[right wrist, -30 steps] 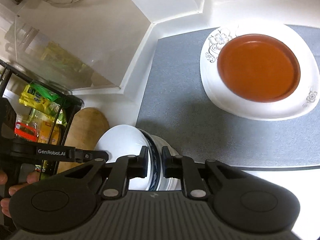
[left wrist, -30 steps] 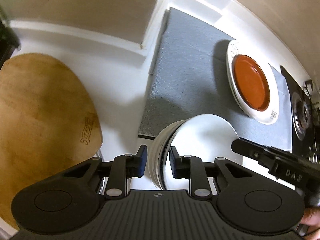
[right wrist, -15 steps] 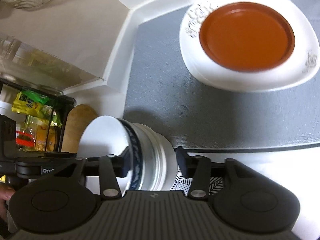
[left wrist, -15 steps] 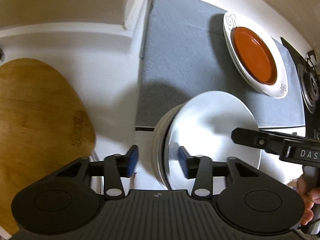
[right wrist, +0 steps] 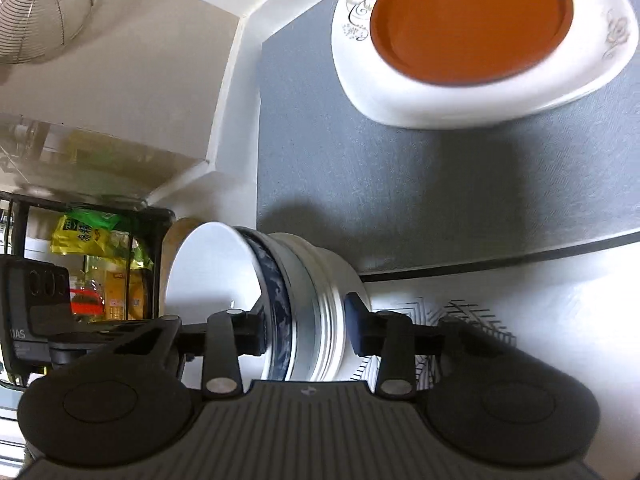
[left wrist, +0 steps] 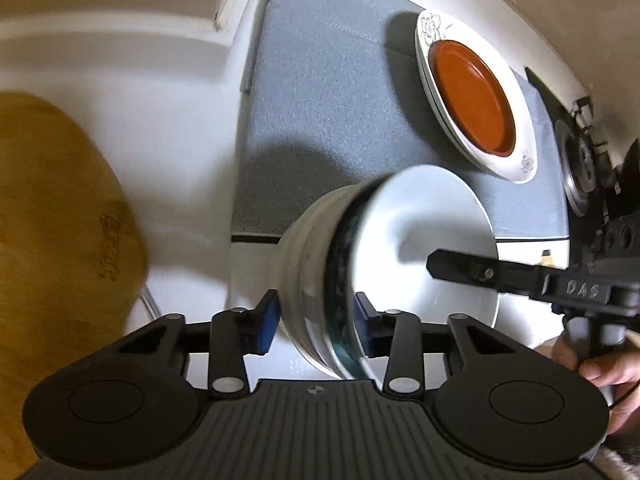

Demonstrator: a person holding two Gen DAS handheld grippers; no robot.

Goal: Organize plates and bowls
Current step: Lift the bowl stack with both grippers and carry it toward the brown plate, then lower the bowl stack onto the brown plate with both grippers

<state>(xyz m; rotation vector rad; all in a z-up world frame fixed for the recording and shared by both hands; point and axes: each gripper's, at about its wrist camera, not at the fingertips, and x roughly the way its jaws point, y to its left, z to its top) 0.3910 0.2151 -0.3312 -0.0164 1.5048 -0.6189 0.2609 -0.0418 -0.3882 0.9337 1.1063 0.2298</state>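
A stack of white bowls [left wrist: 420, 240], one with a dark blue patterned rim, is held tilted between both grippers above the counter. My left gripper [left wrist: 316, 320] straddles the stack's rims, blue pads close on either side, jaws wide. My right gripper [right wrist: 308, 324] straddles the same stack [right wrist: 296, 280] from the opposite side, also wide. The right gripper's finger [left wrist: 480, 272] reaches over the top bowl in the left wrist view. An orange plate [right wrist: 468, 16] lies in a white flowered dish [right wrist: 480, 92] on the grey mat [right wrist: 400, 184].
A wooden cutting board [left wrist: 52, 240] lies at the left. A stove burner [left wrist: 580, 172] sits at the right past the mat. A black rack with yellow packets [right wrist: 96, 240] stands left in the right wrist view. A wire basket [right wrist: 36, 8] hangs above.
Both grippers have opened wider around the bowl stack. The stack has tilted and come nearer, and both views have shifted toward the mat and the orange plate.
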